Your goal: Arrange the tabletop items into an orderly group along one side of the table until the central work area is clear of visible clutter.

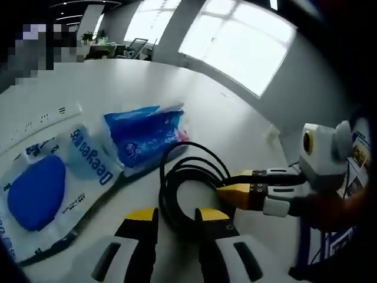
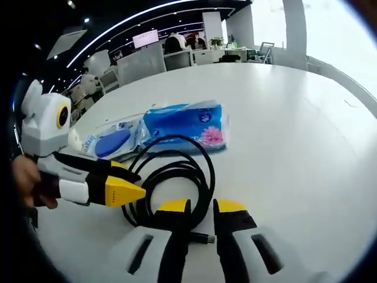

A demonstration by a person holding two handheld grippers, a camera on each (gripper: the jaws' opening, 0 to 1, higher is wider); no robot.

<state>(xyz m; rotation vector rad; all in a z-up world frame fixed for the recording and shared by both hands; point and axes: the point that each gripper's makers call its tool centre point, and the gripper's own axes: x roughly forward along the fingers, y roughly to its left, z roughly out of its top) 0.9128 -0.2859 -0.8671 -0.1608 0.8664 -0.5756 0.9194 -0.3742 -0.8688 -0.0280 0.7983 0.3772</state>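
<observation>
A coiled black cable (image 1: pixel 168 188) (image 2: pixel 204 187) lies on the white table (image 1: pixel 118 82) (image 2: pixel 283 118). My left gripper (image 1: pixel 177 215) (image 2: pixel 138 184) has its jaws nearly together, with the coil's near edge between them. My right gripper (image 2: pixel 201 206) (image 1: pixel 227 183) comes in from the opposite side, and its narrow jaws close on the coil's other edge. Just past the coil lie a blue tissue pack (image 1: pixel 144 134) (image 2: pixel 182 122) and a clear wipe packet with a blue oval (image 1: pixel 41 188) (image 2: pixel 112 143), side by side.
The white tabletop stretches wide and bare past the packs. Office desks and chairs (image 2: pixel 177 56) stand far behind, and bright windows (image 1: pixel 235 41) line the wall. A hand (image 2: pixel 26 177) grips the left gripper.
</observation>
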